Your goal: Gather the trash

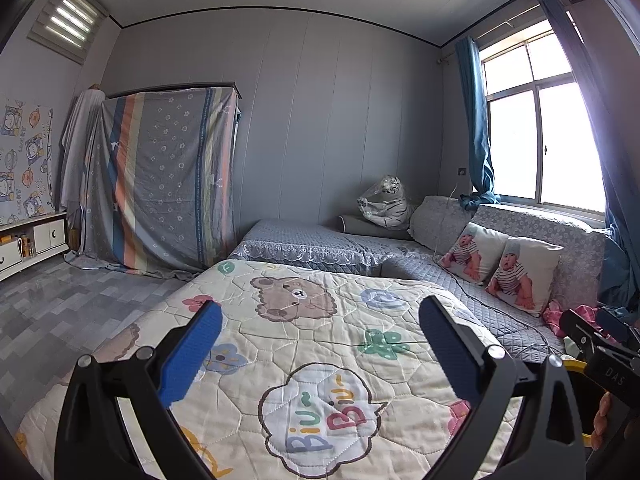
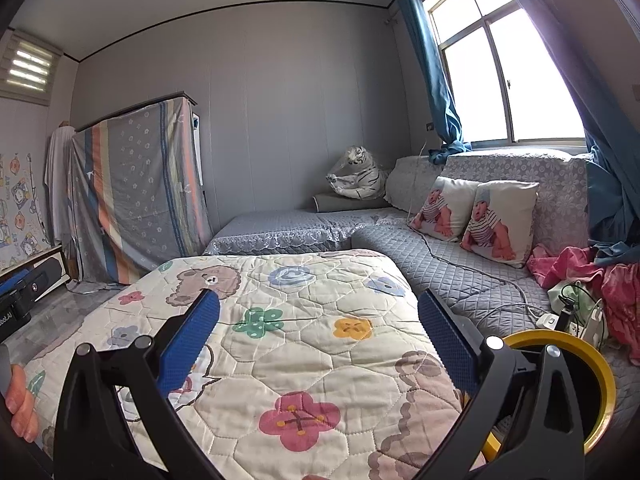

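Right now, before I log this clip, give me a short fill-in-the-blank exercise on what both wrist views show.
1. Both the left gripper and the right gripper hover with jaws ____.
2. The bin beside the right gripper has a ____ rim.
3. The two baby-print pillows lean against the sofa back below the ____.
4. The plush tiger is wrapped in clear ____.

Missing words: open; yellow; window; plastic

a home bedroom: a cartoon bear quilt (image 1: 304,344) lies under the tongs, baby-print pillows (image 2: 472,216) and a curtained window (image 2: 508,76) sit ahead to their right, a sheet-draped wardrobe (image 1: 160,184) ahead left.
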The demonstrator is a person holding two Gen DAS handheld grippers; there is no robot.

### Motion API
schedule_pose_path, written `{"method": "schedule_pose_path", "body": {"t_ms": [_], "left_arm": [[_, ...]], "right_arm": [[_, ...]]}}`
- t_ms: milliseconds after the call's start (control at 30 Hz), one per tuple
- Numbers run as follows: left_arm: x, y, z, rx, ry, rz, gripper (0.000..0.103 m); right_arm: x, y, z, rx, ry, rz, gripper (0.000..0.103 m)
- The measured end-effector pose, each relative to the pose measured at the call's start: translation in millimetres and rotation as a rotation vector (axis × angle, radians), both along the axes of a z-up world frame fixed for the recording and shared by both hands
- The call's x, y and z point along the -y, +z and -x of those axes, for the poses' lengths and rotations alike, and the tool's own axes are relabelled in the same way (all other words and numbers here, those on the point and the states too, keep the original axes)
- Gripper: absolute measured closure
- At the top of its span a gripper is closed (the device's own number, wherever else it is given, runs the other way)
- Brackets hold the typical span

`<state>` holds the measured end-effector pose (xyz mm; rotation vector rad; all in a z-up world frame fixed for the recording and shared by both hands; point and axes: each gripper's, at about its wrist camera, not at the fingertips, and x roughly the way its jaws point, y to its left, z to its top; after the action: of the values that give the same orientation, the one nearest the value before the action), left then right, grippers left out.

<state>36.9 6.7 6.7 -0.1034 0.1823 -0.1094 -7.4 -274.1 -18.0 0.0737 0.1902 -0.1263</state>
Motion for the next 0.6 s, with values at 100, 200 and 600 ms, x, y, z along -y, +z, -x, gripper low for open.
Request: {"method": "schedule_pose_path", "body": {"t_ms": [100, 200, 600], "left_arm": [[-0.8, 0.3, 0.1, -0.001, -0.003, 0.007, 0.008], [-2.4, 0.8, -0.8, 0.000, -0.002, 0.013, 0.008], [0.0, 0.5, -1.7, 0.006, -0.016, 0.002, 0.008]], "right_arm": [[0.0, 0.2, -0.3, -0.001, -0.005, 0.001, 0.008], [0.0, 0.3, -0.1, -0.002, -0.005, 0.000, 0.008], [3.9, -0.3, -4.2, -0.020, -0.018, -0.023, 0.008]]}}
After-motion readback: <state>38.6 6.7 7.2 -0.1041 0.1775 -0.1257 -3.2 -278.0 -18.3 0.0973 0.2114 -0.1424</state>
